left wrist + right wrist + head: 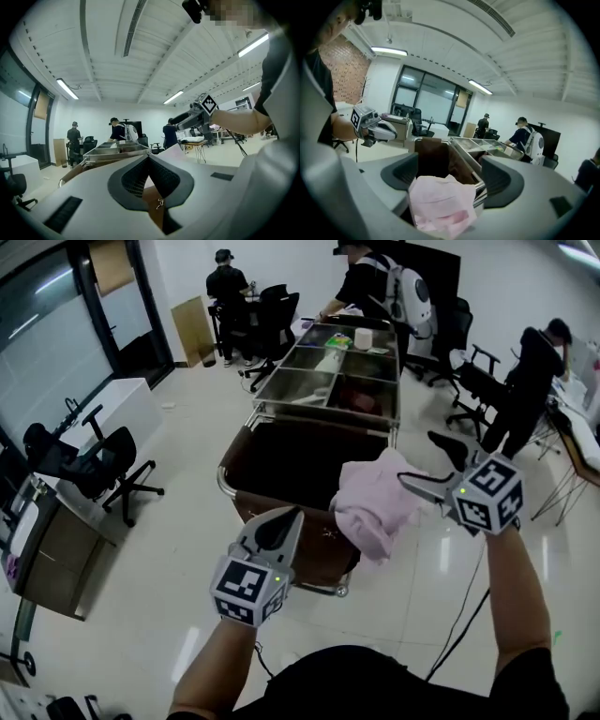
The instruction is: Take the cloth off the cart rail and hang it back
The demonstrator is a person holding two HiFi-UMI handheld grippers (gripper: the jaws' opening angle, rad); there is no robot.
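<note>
Light: bright and even, from ceiling strips (67,88) and windows (37,324) on the left.
Glare: pale streaks on the glossy floor (187,648).
Shadows: soft and faint under the chair (117,470); the inside of the cart (319,421) is dark.
Distortion: strong fisheye in both gripper views, with black corners.
Focus: head view crisp; the cloth (440,206) and jaw bodies up close are soft.

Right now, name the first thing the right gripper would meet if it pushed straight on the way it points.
The pink cloth draped over the cart rail. It lies between the open jaws of the right gripper, and they seemingly don't touch it.
</note>
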